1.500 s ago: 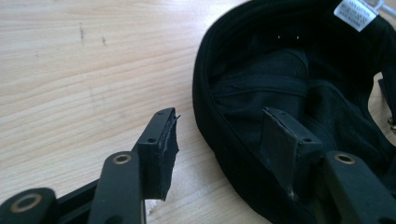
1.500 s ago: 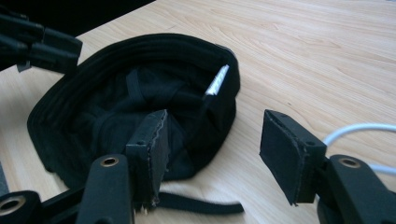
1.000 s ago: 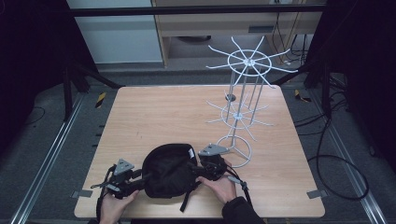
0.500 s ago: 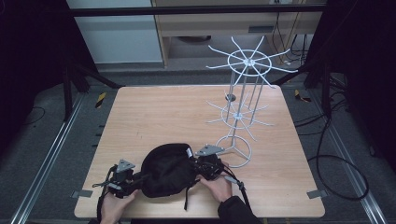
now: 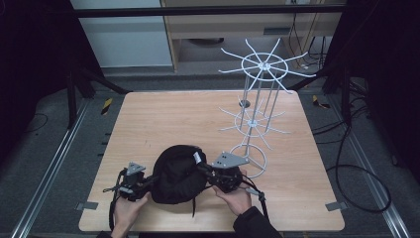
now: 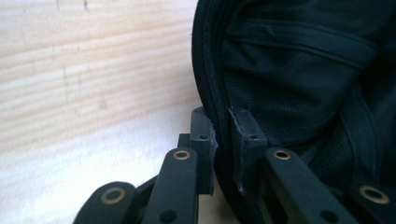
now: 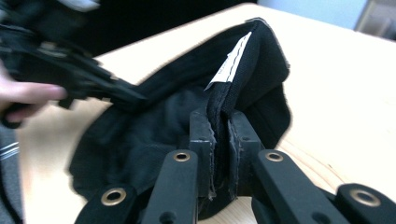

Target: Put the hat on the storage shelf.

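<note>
- Right gripper (image 7: 219, 135): I am clamping its jaws on the rim of the black cap (image 5: 177, 173), just below the white label (image 7: 231, 63) sewn inside; the fabric is sitting pinched between both pads.
- Left gripper (image 6: 223, 140): I am closing its jaws on the opposite rim, the stitched edge passing between the pads; the bite looks shallow, near the tips.
- Black cap: I am holding it open between the two grippers, close to the near edge of the table (image 5: 163, 119), left of centre; whether it is touching the wood I cannot tell.
- White wire rack (image 5: 257, 94): it is standing toward the right edge, its ring base just beside my right hand (image 5: 237, 196).
- Risk, as I am judging it: the left rim could slip free if I pull the grippers apart, because so little fabric is caught there.
- Risk: my right gripper or its cable could knock the rack's base or snag a lower spoke when lifting, given how close they are.
</note>
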